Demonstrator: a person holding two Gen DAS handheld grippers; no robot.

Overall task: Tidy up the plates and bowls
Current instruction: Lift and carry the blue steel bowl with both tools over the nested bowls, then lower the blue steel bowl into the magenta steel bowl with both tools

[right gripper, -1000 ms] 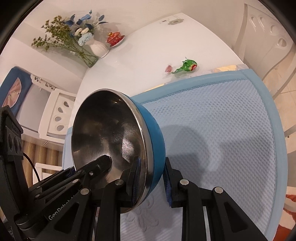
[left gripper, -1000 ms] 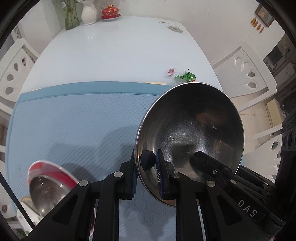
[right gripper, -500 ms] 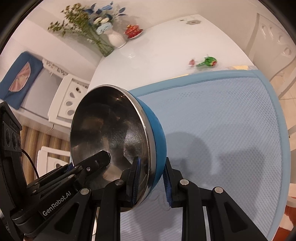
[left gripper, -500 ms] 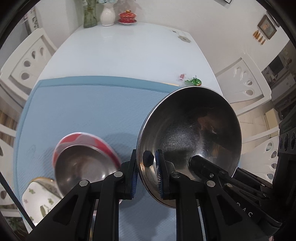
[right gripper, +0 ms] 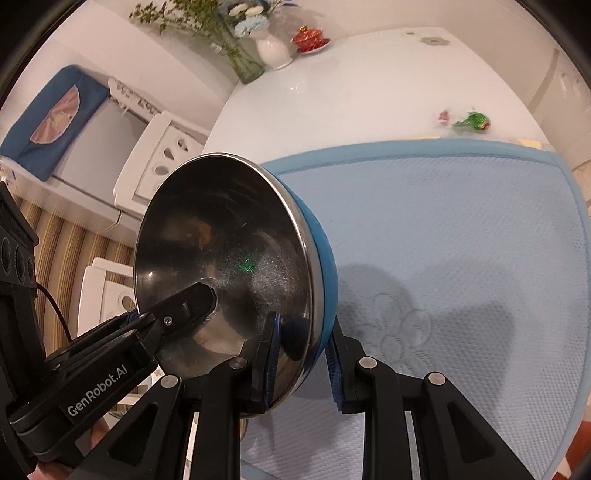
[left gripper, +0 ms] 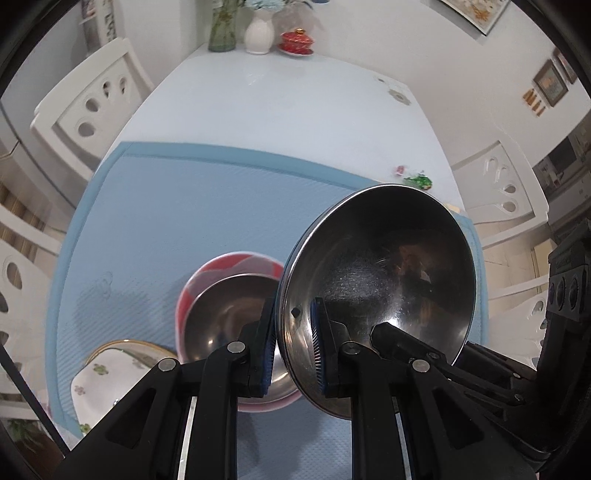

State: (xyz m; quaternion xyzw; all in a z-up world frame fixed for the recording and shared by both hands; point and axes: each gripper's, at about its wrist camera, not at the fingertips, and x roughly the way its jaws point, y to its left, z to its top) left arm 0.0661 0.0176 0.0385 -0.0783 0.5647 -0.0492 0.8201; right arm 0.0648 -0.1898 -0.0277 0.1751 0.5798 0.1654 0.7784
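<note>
The left gripper [left gripper: 293,338] is pinching the rim of a blue-sided steel bowl [left gripper: 388,280], its 2 blue-padded fingers [left gripper: 318,345] closed narrowly on the wall, 1 inside and 1 outside. The right gripper [right gripper: 301,356] is clamping the same bowl [right gripper: 229,258] from the opposite side, again with 1 finger in the shiny interior and 1 against the blue outer shell (the shell shows only in the right wrist view). Between them, the bowl is hanging tilted above the light blue mat [left gripper: 166,206], clear of its surface, with its mouth turned toward the left gripper's camera.

In the left wrist view, a red-and-white bowl with a steel lining [left gripper: 225,306] is sitting on the mat just to the left of the held bowl, partly hidden behind the gripper's finger. Beside it, at the near left corner of the mat, a white plate with green flower prints and a gold rim [left gripper: 114,373] is lying flat.

Beyond the mat, on the white table [left gripper: 280,96], a green candy wrapper [right gripper: 472,122] is lying near the mat's far edge, and a white vase [left gripper: 258,33] and a red lidded cup [left gripper: 295,38] are standing at the far end.
</note>
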